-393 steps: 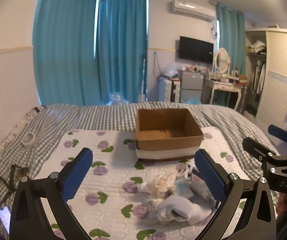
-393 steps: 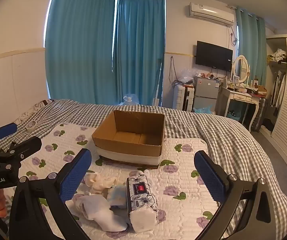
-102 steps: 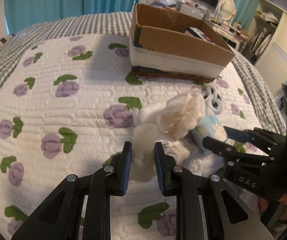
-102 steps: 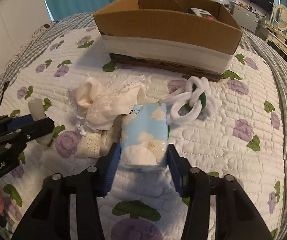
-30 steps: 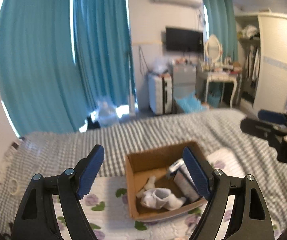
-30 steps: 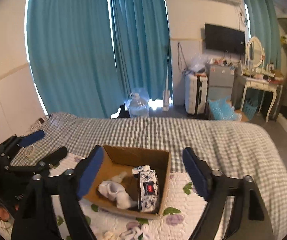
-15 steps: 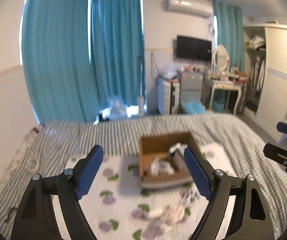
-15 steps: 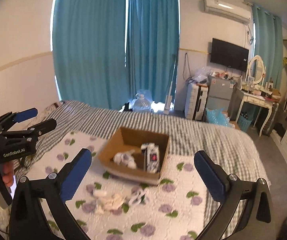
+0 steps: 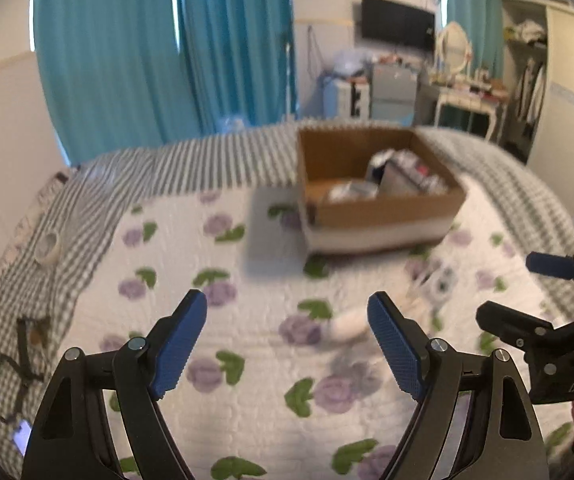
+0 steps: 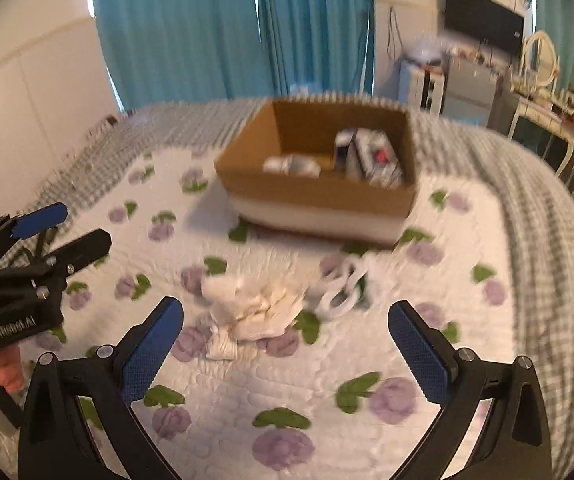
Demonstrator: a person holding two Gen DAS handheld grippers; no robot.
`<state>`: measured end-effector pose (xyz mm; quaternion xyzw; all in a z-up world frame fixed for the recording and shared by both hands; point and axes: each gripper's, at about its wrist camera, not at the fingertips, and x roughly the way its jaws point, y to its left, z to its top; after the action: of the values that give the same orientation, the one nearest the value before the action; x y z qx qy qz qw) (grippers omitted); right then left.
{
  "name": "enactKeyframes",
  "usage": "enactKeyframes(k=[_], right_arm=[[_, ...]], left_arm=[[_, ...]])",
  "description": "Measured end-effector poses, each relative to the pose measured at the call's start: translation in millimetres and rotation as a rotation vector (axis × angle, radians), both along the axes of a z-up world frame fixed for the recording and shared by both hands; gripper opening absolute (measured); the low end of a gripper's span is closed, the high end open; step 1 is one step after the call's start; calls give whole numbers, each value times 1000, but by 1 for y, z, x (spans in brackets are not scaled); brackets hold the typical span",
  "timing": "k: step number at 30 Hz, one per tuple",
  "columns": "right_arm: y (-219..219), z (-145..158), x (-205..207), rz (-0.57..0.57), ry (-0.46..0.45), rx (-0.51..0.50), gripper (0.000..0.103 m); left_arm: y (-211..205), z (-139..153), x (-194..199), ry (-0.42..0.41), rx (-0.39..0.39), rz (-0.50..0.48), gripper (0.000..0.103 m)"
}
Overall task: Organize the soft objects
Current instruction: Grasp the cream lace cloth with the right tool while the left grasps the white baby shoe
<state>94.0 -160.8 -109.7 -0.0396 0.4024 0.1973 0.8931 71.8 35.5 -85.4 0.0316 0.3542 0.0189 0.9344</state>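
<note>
We find both grippers spread wide and empty: in the right wrist view the cream cloth (image 10: 253, 306) lies on the quilt (image 10: 367, 360) at frame centre, just above the right gripper (image 10: 285, 354), with the white loops (image 10: 343, 284) beside it toward the right. The cloth's long axis runs roughly left to right across the frame, so it points at neither finger. In the left wrist view it sits behind the right-hand finger of the left gripper (image 9: 287, 344), so we judge the right gripper better placed; the box (image 10: 319, 196) stands above, in upper centre.

A home bedroom: a bed (image 10: 527, 264) with a flowered quilt (image 10: 287, 380) fills the lower frame. Teal curtains (image 10: 223, 28) hang at upper centre, and at the upper right are a wall-mounted television (image 10: 483, 20), a white dressing table (image 10: 547, 120) with an oval mirror (image 10: 542, 58), and an open wardrobe (image 9: 535, 80).
</note>
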Motion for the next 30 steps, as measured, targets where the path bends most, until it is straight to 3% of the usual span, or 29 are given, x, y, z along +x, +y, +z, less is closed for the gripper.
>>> enactKeyframes(k=[4, 5, 11, 15, 17, 19, 21, 28, 30], right_arm=[[21, -42, 20, 4, 85, 14, 98], [26, -50, 25, 7, 104, 14, 92], [40, -82, 45, 9, 172, 32, 81], [42, -96, 55, 3, 206, 32, 61], [43, -102, 57, 5, 219, 28, 43], [42, -102, 57, 7, 216, 34, 27], [39, -96, 55, 11, 200, 62, 19], [8, -57, 31, -13, 105, 131, 17], [2, -46, 24, -28, 53, 68, 17]], left_arm=[[6, -39, 10, 46, 48, 8, 84], [10, -46, 13, 59, 40, 13, 84], [28, -74, 27, 144, -71, 57, 84], [30, -86, 34, 156, -94, 61, 84], [30, -92, 36, 172, -98, 64, 84], [29, -96, 39, 187, -109, 60, 84], [28, -96, 39, 193, -109, 59, 84], [9, -80, 30, 180, -115, 34, 84], [0, -78, 28, 193, -131, 22, 84]])
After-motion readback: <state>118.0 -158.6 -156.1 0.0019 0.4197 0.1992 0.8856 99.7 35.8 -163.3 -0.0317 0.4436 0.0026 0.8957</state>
